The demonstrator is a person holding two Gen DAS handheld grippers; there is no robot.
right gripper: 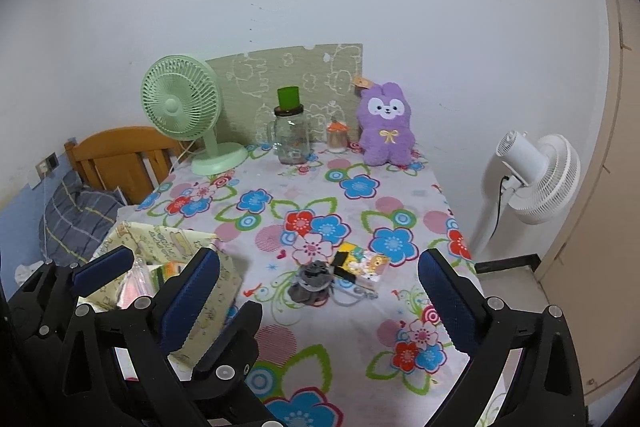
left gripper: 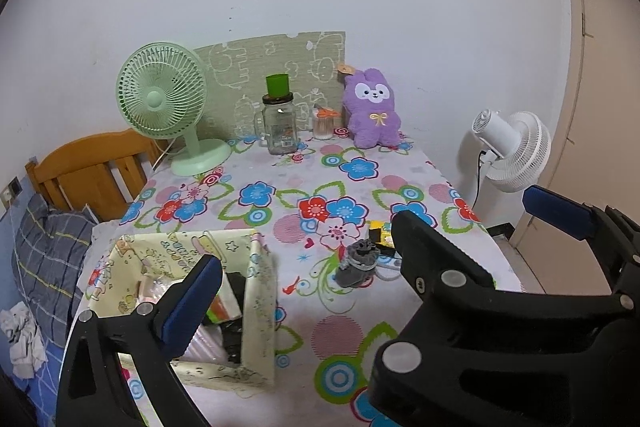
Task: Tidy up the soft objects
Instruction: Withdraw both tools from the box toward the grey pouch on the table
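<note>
Purple plush, shaped like a rabbit [left gripper: 373, 115], is seen upright at the far end of the table [left gripper: 352, 311], just right of centre in the left wrist view, propped near the wall. A small grey soft toy [left gripper: 357, 263] is found lower in the same view, right of centre, lying on the flowered tablecloth [left gripper: 248, 223] and touching a yellow card packet [right gripper: 362, 262] and a white cable [right gripper: 356, 293].

A cream fabric box [left gripper: 260, 307] printed with cartoons is placed at the lower left, on the near left part of the table; a few items are held inside it, too jumbled to be identified.

The left gripper [left gripper: 372, 231] is spread wide with nothing between its blue pads, one pad over the box and the other at the right edge of the frame. The right gripper [right gripper: 320, 297] is likewise held wide and empty in the right wrist view, the grey toy being framed between its fingers but apart from them.

At the back of the table a green fan [left gripper: 164, 99] is set at the left, with a glass jar [left gripper: 280, 125] topped by a green cup [left gripper: 277, 85] beside it. A white fan [left gripper: 516, 147] is seen on the floor at the right.
</note>
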